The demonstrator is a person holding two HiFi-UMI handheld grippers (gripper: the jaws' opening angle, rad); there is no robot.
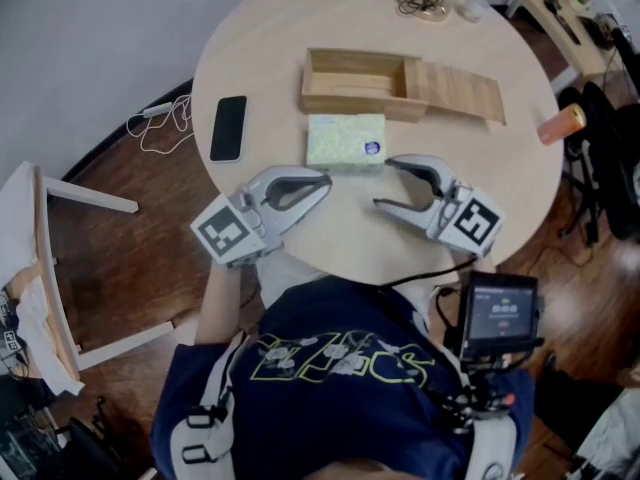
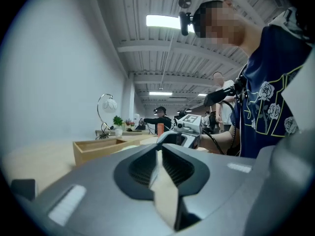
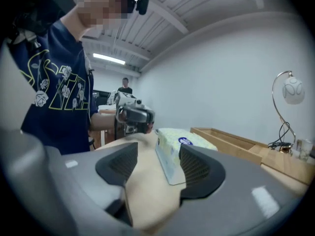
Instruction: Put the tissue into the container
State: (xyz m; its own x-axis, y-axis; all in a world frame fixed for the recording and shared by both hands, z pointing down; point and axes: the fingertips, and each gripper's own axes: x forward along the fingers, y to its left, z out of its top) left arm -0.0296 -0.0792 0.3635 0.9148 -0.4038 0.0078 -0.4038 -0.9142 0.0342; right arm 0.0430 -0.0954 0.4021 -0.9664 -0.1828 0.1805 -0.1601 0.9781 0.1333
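While flat beside the half-open right tool (image 1: 384, 183), tissue pack (image 1: 345, 140) crosswise, parallel to container (image 1: 352, 101); left tool (image 1: 325, 180) closed.

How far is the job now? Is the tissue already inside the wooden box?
No. Done: the wooden box stands open, its lid slid aside. In hand: nothing; the right gripper is open beside the tissue pack, which lies on the table before the box; the left gripper is shut, empty. Left: grasp the pack and put it into the box.
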